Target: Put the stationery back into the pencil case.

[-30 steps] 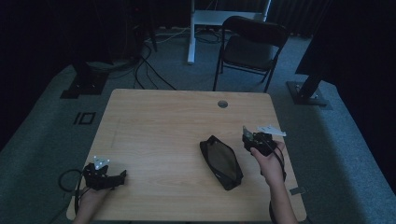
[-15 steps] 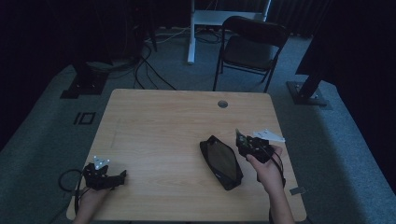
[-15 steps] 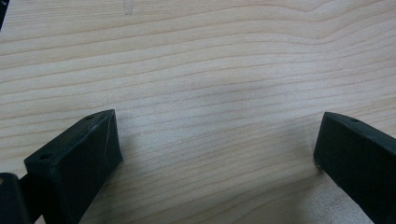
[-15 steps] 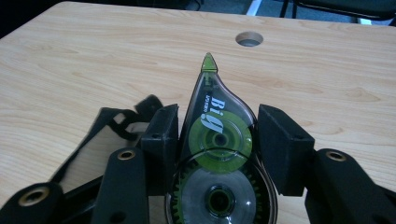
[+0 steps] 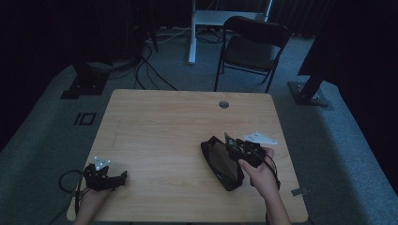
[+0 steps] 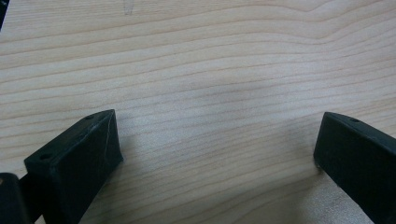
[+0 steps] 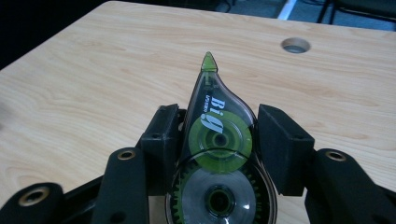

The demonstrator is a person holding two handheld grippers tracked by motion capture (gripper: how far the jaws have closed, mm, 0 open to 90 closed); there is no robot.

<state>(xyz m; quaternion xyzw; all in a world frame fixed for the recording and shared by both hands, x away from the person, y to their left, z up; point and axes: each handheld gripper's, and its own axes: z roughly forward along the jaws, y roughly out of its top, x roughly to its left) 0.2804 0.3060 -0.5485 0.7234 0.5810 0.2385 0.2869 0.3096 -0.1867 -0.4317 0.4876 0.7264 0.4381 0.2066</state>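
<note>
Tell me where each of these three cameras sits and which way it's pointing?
High view: above the person's side of the table, looking forward and down; both forearms, left gripper, right gripper beside a black pouch.
Left gripper view: on the left gripper, facing bare wood close up; its two jaws stand wide apart.
Right gripper view: on the right gripper, looking across the table; its jaws clamp a correction tape.
Shared: the high and right gripper views both show the table's round hole.

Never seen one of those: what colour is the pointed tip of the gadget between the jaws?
Green. The correction tape dispenser shows it best in the right gripper view.
</note>
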